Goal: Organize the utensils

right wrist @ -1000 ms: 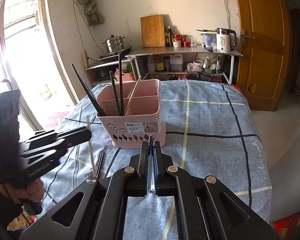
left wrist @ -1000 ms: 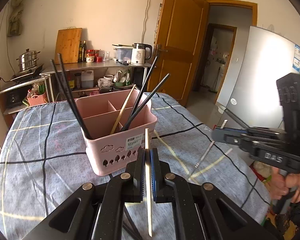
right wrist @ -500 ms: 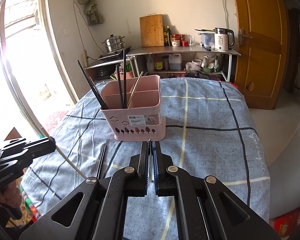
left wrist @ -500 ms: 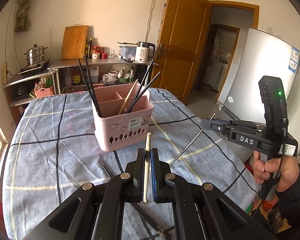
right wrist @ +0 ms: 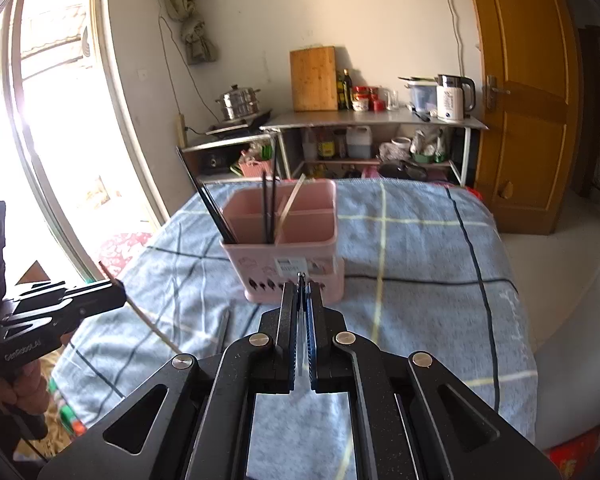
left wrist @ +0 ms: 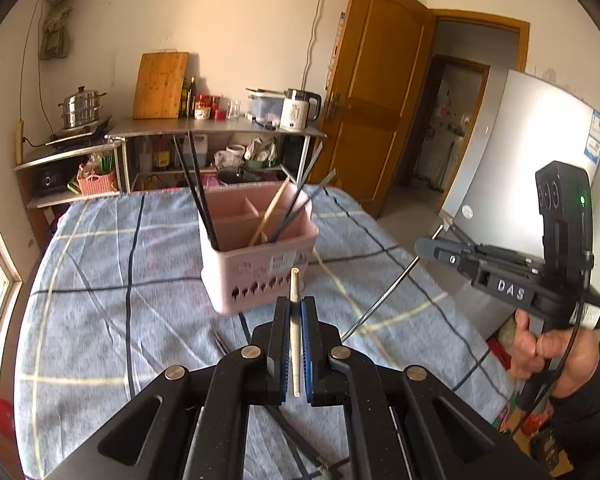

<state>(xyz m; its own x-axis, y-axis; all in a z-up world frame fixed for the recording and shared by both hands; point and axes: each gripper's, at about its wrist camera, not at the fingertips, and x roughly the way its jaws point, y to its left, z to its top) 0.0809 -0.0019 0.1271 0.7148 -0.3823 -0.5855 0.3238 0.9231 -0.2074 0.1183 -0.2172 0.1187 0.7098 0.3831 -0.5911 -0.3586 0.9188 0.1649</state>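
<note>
A pink utensil basket (left wrist: pixel 260 264) (right wrist: pixel 288 248) with compartments stands on the blue checked tablecloth and holds several black chopsticks and one pale chopstick. My left gripper (left wrist: pixel 296 308) is shut on a pale wooden chopstick (left wrist: pixel 295 332), held above the table in front of the basket. It also shows in the right wrist view (right wrist: pixel 116 294), with the chopstick (right wrist: pixel 152 320) slanting down from it. My right gripper (right wrist: pixel 301 292) is shut on a thin metal chopstick (right wrist: pixel 300 280); in the left wrist view the right gripper (left wrist: pixel 424 248) holds the metal chopstick (left wrist: pixel 384 296) right of the basket.
Loose black chopsticks (left wrist: pixel 228 344) (right wrist: pixel 223 328) lie on the cloth in front of the basket. A shelf (right wrist: pixel 372 120) with a kettle, cutting board and pots stands behind the table. A fridge (left wrist: pixel 532 160) and a wooden door (left wrist: pixel 372 80) are at the right.
Both grippers have drawn back from the basket and risen, each still holding its chopstick. The basket looks smaller and farther in both views.
</note>
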